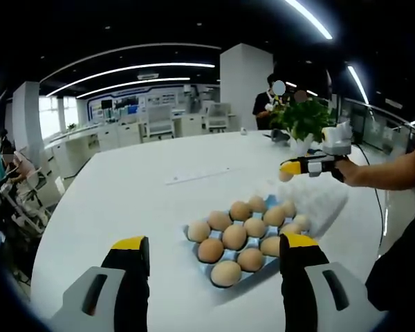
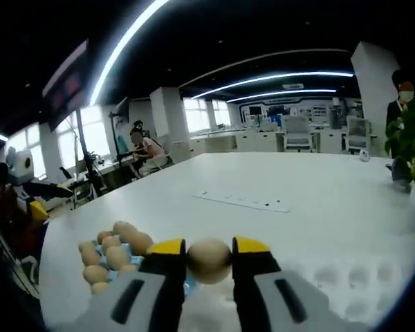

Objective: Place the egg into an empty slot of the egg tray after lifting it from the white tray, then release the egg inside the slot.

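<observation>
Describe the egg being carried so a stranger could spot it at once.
Start at the big white table, then find the blue egg tray full of brown eggs. Above the white tray beside it, the right claw pinches one egg: the only one held in the air.

White tray (image 2: 346, 283) cut off below; egg tray (image 2: 114, 252) part-hidden behind jaws.

The round white table (image 1: 124, 194) has a smooth, faintly glossy top that reflects the ceiling lights. The tan egg (image 2: 209, 260) looks matt and smooth between hard yellow plastic pads (image 2: 167, 247). The blue egg tray (image 1: 214, 273) looks like thin moulded plastic, and the dimpled white tray (image 1: 325, 197) has a dull, soft sheen.
</observation>
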The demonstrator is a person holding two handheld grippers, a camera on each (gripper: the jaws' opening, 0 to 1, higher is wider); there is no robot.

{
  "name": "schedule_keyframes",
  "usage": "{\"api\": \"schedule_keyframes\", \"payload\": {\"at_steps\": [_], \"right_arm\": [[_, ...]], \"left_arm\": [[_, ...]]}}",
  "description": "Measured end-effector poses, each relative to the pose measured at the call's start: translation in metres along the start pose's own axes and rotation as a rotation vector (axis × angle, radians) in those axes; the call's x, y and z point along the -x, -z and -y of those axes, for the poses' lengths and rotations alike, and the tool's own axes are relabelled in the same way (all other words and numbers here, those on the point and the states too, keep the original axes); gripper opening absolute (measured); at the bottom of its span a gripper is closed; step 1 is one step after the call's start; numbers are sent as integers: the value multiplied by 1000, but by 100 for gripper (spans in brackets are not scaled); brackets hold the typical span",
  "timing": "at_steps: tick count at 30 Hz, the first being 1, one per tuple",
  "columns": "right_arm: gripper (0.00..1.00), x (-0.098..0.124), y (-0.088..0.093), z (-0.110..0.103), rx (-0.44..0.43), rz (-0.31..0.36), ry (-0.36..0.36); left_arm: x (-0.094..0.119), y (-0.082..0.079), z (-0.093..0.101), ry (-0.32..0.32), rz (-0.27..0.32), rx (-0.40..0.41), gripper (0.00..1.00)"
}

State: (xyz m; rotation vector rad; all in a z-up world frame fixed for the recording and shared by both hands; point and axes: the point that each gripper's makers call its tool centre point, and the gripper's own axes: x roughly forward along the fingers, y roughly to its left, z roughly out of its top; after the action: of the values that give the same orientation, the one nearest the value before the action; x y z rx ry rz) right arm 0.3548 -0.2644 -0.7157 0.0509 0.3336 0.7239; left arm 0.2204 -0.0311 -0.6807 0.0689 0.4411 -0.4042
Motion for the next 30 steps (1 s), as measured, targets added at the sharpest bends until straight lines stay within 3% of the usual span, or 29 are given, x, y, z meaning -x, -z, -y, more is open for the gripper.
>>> {"api": "schedule_keyframes", "payload": {"at_steps": [13, 30], "right_arm": [[25, -27, 30, -18, -27, -68, -73], [26, -36, 51, -30, 2, -145, -149]], "left_arm": [[-1, 1, 0, 0, -5, -3, 78], [-1, 2, -1, -3, -9, 3, 78]]}}
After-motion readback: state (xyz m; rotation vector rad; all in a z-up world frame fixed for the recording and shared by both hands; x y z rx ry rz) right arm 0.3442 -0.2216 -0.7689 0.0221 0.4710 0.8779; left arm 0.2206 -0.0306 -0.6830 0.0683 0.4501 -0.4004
